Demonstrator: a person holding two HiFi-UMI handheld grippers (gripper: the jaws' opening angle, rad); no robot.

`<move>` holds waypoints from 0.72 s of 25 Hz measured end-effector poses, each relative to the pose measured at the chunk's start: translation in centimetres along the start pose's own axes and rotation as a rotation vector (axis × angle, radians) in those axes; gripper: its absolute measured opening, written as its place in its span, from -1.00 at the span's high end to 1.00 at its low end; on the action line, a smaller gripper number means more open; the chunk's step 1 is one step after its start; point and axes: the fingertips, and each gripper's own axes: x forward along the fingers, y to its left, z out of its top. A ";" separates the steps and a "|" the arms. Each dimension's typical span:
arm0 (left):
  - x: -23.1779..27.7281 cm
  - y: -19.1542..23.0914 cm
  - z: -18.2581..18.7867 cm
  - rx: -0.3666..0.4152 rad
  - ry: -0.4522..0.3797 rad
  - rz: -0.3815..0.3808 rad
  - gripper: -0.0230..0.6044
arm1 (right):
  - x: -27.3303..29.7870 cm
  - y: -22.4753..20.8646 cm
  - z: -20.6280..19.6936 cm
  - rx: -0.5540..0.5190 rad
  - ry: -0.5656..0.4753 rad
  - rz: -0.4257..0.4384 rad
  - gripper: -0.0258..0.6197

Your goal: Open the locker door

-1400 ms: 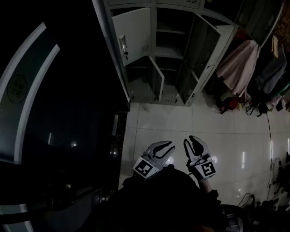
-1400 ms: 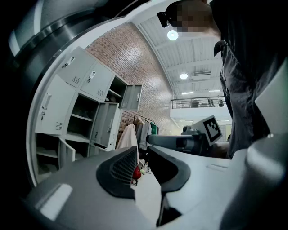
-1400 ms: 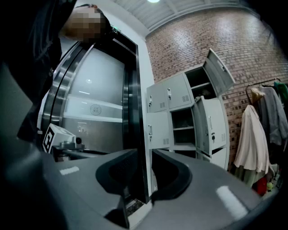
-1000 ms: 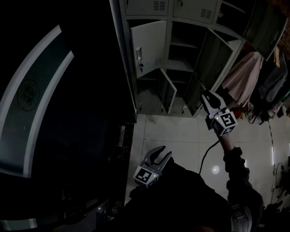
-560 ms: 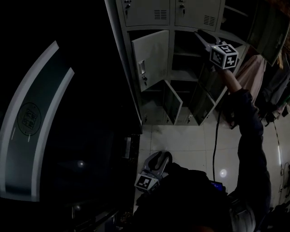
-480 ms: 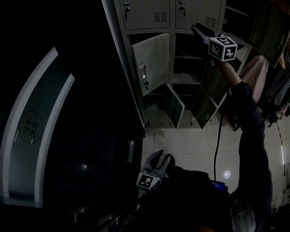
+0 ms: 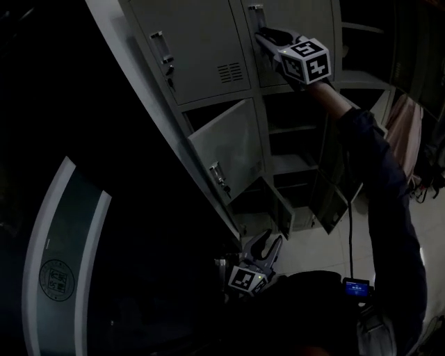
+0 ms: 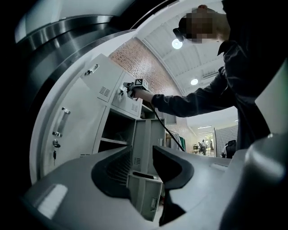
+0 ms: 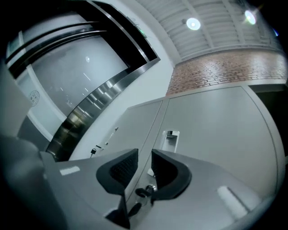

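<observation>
Room: lockers [image 7: 201, 55] seen at 12 o'clock, tiled floor [image 7: 332, 245] at 5.
Right gripper [image 7: 261, 35]: closing, door lock [image 9: 144, 191] framed between jaws.
Left gripper [image 7: 268, 241]: spread, empty.

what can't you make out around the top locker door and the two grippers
Head view: whether the right gripper touches the door handle; too dark and small.
Right gripper view: the key shows low in the gap between the closing jaws, half covered; whether they reach it is unclear.
Left gripper view: the base of the locker, hidden behind the left gripper.
</observation>
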 end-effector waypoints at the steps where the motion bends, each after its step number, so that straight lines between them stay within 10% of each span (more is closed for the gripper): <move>1: 0.8 0.4 -0.4 -0.009 -0.003 0.003 0.47 | 0.9 -0.8 -0.3 -0.003 0.002 -0.016 0.68; 6: 3.2 2.6 -1.9 -0.051 0.015 0.013 0.47 | 2.8 -3.3 -0.9 0.059 -0.009 -0.115 0.84; 11: 5.5 4.2 -2.6 -0.050 0.039 -0.009 0.47 | 4.3 -1.8 -0.5 0.021 0.035 -0.150 0.43; 18: 7.1 3.5 -3.6 -0.063 0.059 -0.077 0.47 | 4.1 -3.0 -0.4 0.089 0.057 -0.138 0.79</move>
